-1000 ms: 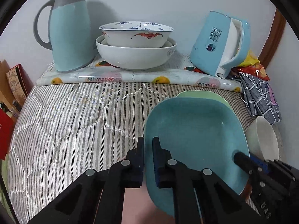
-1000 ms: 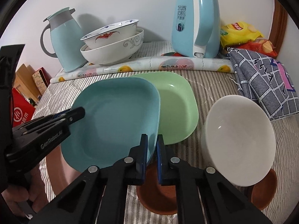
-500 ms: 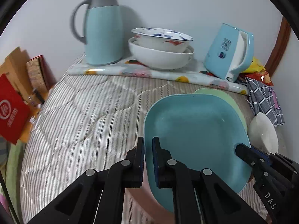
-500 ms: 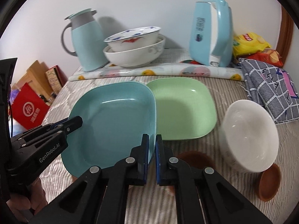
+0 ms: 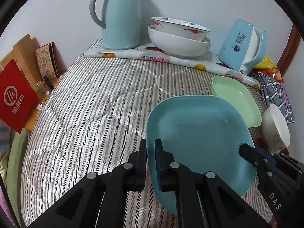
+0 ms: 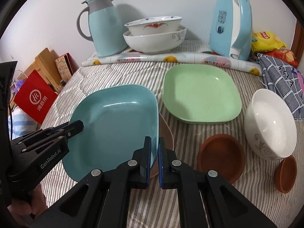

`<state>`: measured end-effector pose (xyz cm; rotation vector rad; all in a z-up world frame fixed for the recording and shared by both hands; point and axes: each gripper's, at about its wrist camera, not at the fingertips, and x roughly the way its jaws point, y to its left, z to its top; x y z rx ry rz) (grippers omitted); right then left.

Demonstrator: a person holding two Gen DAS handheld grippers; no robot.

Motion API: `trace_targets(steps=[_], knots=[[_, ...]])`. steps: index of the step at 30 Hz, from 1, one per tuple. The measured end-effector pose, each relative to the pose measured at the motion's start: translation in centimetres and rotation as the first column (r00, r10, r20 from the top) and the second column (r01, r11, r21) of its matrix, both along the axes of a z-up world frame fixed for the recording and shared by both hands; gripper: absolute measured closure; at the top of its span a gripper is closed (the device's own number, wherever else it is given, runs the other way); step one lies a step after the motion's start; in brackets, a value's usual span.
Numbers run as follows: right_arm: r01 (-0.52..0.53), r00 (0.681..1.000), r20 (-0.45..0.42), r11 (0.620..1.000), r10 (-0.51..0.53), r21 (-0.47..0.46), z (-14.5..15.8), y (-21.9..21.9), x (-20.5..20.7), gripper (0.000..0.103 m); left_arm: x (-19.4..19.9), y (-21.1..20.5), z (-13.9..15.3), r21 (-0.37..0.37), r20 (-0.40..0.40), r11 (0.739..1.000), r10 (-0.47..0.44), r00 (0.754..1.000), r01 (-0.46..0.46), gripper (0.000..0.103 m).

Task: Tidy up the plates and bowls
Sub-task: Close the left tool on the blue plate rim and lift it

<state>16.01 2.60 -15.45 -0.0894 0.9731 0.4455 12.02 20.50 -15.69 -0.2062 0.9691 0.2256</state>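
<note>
A blue square plate (image 5: 197, 133) (image 6: 117, 125) is held tilted above the striped quilt. My left gripper (image 5: 150, 146) is shut on its left rim and my right gripper (image 6: 154, 144) is shut on its right rim. Each gripper also shows in the other wrist view: the right gripper (image 5: 245, 149), the left gripper (image 6: 76, 127). A green square plate (image 6: 199, 93) (image 5: 235, 98) lies flat on the quilt to the right. Further right a white bowl (image 6: 269, 121) (image 5: 275, 125) leans over, with two brown saucers (image 6: 220, 157) (image 6: 286, 172) in front of it.
Two white bowls (image 6: 153, 34) sit nested at the back on a fruit-print mat, between a blue jug (image 6: 104, 26) and a blue kettle (image 6: 231, 26). Snack packets (image 6: 267, 41) and a checked cloth (image 6: 281, 76) lie back right. A red bag (image 6: 36, 96) stands past the quilt's left edge.
Both grippers have carried the blue plate to the left, off the green plate, which now lies fully uncovered. The larger brown saucer has come into full view.
</note>
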Motion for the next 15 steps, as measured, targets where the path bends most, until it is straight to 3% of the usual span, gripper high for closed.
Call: trace_targets(steps=[15], knots=[[-0.004, 1.000, -0.029, 1.000, 0.003, -0.023, -1.7, 0.1, 1.9, 0.094, 0.5, -0.5, -0.4, 0.006, -0.010, 1.000, -0.022, 1.000, 0.022, 0.094]])
